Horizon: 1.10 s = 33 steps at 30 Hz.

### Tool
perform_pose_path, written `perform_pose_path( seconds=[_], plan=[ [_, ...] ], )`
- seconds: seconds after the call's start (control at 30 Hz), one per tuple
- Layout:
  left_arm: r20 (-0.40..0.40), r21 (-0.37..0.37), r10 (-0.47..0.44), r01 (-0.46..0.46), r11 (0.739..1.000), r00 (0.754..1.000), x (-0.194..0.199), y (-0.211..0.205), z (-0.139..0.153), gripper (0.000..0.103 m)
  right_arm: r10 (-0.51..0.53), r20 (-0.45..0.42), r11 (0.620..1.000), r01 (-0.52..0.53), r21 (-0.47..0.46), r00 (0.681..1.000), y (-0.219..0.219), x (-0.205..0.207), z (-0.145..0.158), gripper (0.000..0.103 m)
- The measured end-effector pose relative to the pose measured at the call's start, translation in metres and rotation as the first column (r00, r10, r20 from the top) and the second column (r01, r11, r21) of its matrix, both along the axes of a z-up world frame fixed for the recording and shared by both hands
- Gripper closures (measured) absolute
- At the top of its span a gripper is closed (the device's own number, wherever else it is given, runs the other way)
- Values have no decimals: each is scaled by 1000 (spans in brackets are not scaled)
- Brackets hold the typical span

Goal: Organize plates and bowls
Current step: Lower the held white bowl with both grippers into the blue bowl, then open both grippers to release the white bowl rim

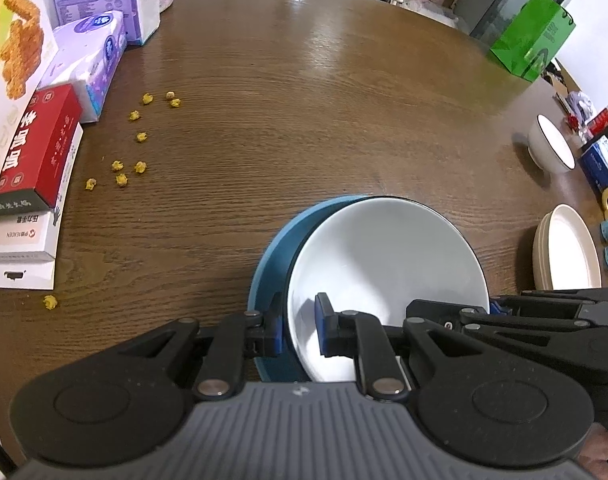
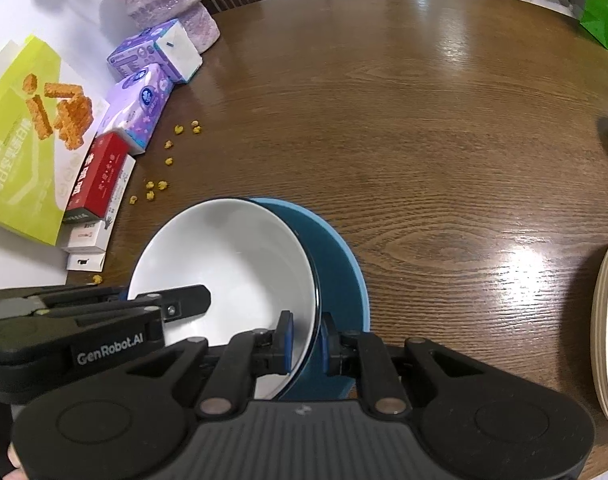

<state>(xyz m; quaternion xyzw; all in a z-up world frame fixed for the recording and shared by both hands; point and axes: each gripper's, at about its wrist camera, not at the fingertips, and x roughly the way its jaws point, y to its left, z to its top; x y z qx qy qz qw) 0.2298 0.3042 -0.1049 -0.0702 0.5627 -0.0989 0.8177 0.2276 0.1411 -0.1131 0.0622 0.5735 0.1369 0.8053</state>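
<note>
A white bowl (image 1: 384,264) with a thin dark rim sits tilted inside a wider blue bowl (image 1: 271,264) on the brown wooden table (image 1: 304,120). My left gripper (image 1: 299,330) is shut on the white bowl's near-left rim, one pad inside it and one between it and the blue wall. In the right wrist view the same white bowl (image 2: 223,264) and blue bowl (image 2: 340,280) appear. My right gripper (image 2: 306,342) is shut on the white bowl's near-right rim in the same way. Both grippers point steeply down.
A second white bowl (image 1: 550,148) and a stack of cream plates (image 1: 564,252) sit at the right. Tissue packs (image 1: 91,68) and boxes (image 1: 43,140) line the left edge, with several yellow crumbs (image 1: 121,168) near them. A green bag (image 1: 532,36) stands far right.
</note>
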Motion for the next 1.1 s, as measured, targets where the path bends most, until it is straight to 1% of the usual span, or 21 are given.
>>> perform_pose_path(
  seconds=[0.27, 0.37, 0.47, 0.8, 0.9, 0.97, 1.1],
  plan=[
    [-10, 27, -17, 18, 999, 1000, 3, -4, 0, 87, -14, -13, 1000, 14, -15, 1000, -2, 2, -2, 90],
    [-2, 58, -22, 22, 998, 1000, 3, -6, 2, 87, -20, -10, 1000, 20, -20, 1000, -5, 1, -2, 90],
    [-6, 47, -16, 17, 999, 1000, 4, -4, 1, 88, -20, -4, 999, 20, -25, 1000, -6, 2, 0, 91],
    [-10, 59, -11, 12, 998, 1000, 4, -5, 3, 87, -23, -8, 999, 23, -28, 1000, -7, 1, 1, 93],
    [1, 58, -4, 4, 998, 1000, 3, -4, 5, 85, -24, -7, 999, 24, -23, 1000, -8, 0, 2, 92],
    [8, 48, 5, -5, 999, 1000, 2, -3, 8, 79, -26, 7, 1000, 26, -18, 1000, -8, -1, 6, 88],
    [26, 29, 14, -15, 999, 1000, -2, -1, 13, 74, -32, 33, 999, 32, 3, 999, -12, -4, 16, 84]
  ],
)
